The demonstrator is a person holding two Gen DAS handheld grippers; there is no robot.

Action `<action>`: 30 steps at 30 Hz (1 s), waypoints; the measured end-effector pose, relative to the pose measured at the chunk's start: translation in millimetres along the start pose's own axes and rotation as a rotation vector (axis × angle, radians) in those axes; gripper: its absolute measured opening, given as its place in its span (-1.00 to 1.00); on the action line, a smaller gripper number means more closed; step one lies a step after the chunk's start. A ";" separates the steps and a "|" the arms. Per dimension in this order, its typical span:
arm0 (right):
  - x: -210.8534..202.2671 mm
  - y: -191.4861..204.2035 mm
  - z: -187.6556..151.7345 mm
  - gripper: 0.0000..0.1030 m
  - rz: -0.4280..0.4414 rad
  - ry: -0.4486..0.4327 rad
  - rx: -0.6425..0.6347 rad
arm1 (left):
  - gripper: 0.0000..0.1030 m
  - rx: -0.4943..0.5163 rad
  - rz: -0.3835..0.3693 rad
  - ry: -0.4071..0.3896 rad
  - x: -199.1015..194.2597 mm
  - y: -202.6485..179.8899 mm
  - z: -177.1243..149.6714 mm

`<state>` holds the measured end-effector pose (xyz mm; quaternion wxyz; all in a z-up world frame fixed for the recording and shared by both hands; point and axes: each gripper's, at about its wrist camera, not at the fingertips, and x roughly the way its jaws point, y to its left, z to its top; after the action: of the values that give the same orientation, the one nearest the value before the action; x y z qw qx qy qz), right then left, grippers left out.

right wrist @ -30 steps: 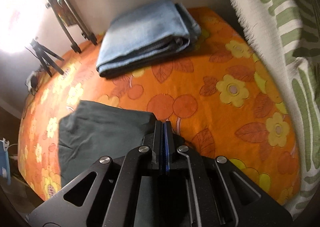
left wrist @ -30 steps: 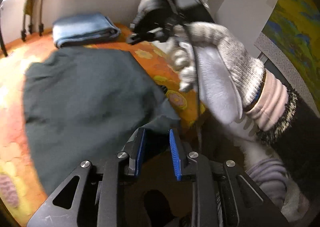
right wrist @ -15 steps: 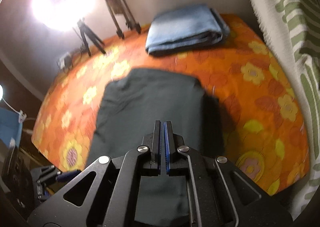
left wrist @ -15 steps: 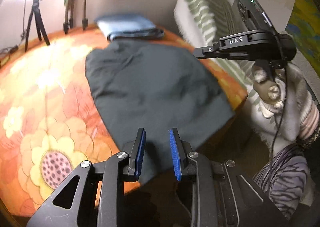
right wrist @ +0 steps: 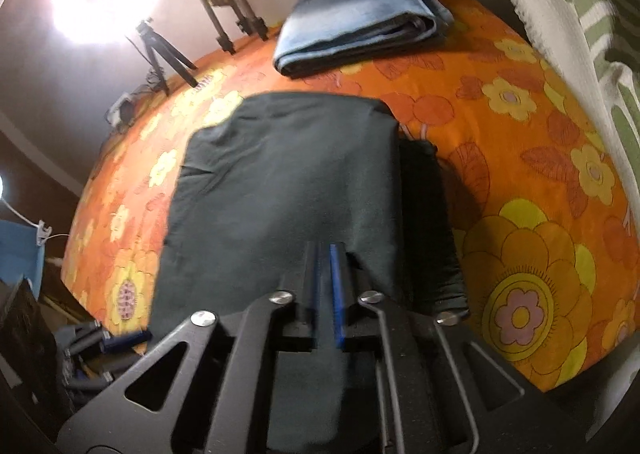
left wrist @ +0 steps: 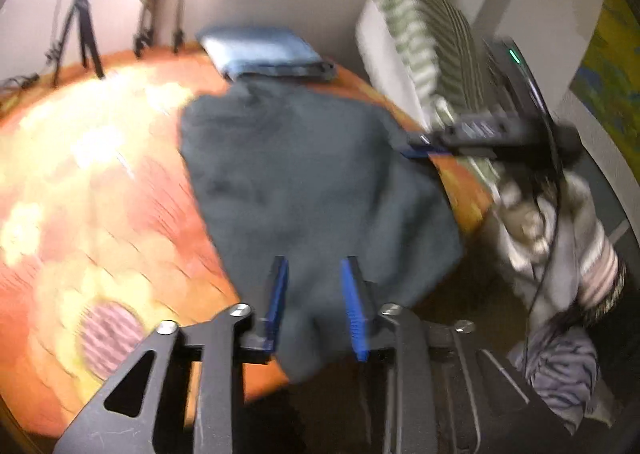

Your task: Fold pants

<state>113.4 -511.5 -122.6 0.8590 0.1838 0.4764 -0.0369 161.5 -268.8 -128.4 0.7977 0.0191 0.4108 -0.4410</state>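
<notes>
Dark grey-green pants (left wrist: 304, 181) lie spread lengthwise on the orange flowered bed, their near end hanging over the front edge. My left gripper (left wrist: 316, 306) is open, its blue pads on either side of that hanging end without closing on it. My right gripper (right wrist: 326, 294) has its blue pads nearly together over the pants (right wrist: 288, 189), with a thin gap; I cannot tell whether cloth is pinched. It also shows from the side in the left wrist view (left wrist: 420, 149), above the pants' right edge. A darker fold (right wrist: 428, 213) lies along the right side.
Folded light-blue jeans (right wrist: 360, 33) lie at the far end of the bed (right wrist: 540, 254). A green-striped white pillow (left wrist: 420, 37) stands on the right. Tripod legs (left wrist: 80, 33) and a bright lamp stand by the far wall. My gloved right hand (left wrist: 552, 238) is at the right.
Both grippers have pulled back toward the near edge of the bed, so the whole length of the pants shows. The left gripper now straddles the hanging end.
</notes>
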 end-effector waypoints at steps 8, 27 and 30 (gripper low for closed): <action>-1.5 -1.9 10.5 0.75 -0.091 -0.088 -0.070 | 0.05 -0.219 0.095 -0.028 11.8 73.4 39.9; 28.2 -64.3 42.5 0.86 -0.041 0.014 0.081 | 0.05 -0.290 0.094 0.069 77.5 91.3 60.7; 33.5 -70.1 44.1 0.86 -0.012 0.033 0.095 | 0.05 -0.293 0.087 0.069 81.5 92.6 65.3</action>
<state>150.4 -588.4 -149.1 0.8411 0.2219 0.4894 -0.0616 292.1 -294.0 -170.7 0.7956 -0.0648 0.4968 -0.3405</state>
